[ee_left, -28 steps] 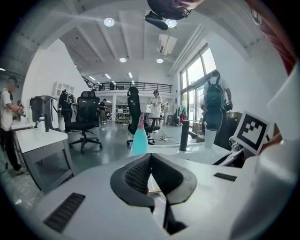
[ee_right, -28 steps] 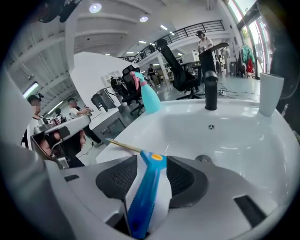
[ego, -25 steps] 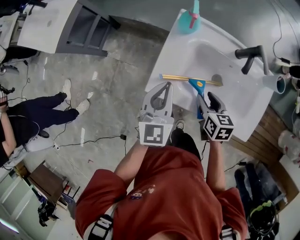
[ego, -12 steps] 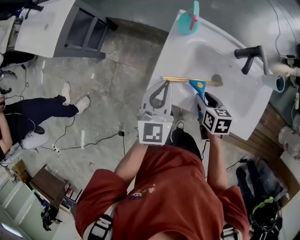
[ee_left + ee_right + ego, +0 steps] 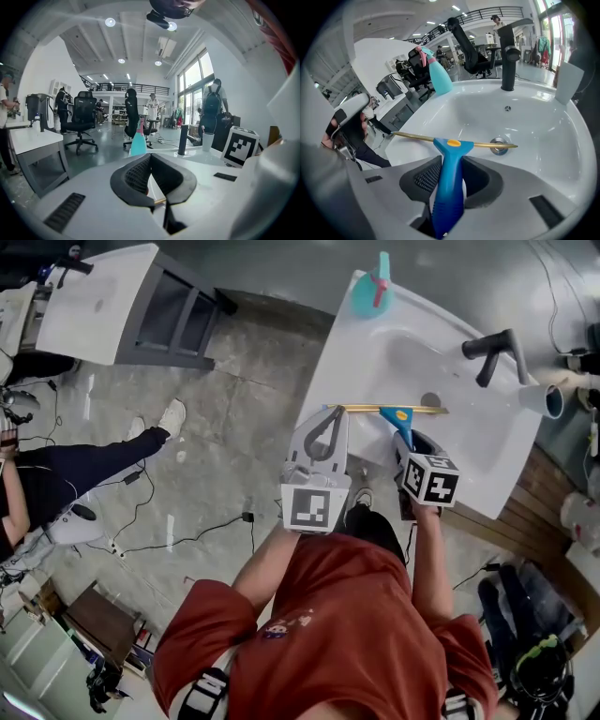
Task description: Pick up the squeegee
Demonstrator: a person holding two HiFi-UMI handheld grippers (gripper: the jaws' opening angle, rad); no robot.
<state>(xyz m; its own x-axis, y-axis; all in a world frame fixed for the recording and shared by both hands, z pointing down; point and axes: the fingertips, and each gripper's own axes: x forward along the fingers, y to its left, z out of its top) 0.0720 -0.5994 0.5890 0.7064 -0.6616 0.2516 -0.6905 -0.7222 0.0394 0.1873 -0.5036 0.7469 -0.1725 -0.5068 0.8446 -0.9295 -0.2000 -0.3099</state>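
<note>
The squeegee has a brass-coloured blade and a blue handle. Its blade lies across the front of the white sink basin, one end over the drain. My right gripper points steeply down at it. Its jaws have just been closing, and in the right gripper view both pads press the sides of the blue handle. My left gripper hovers by the sink's front left edge, close to the blade's left end, jaws shut and holding nothing.
A black faucet stands at the back of the sink, with a cup beside it. A teal spray bottle sits on the far left corner. A white desk and a seated person's legs are at the left.
The right gripper's jaws have narrowed from wide apart onto the blue handle. The left gripper has stayed where it was. The seated person's legs at the left have shifted.
</note>
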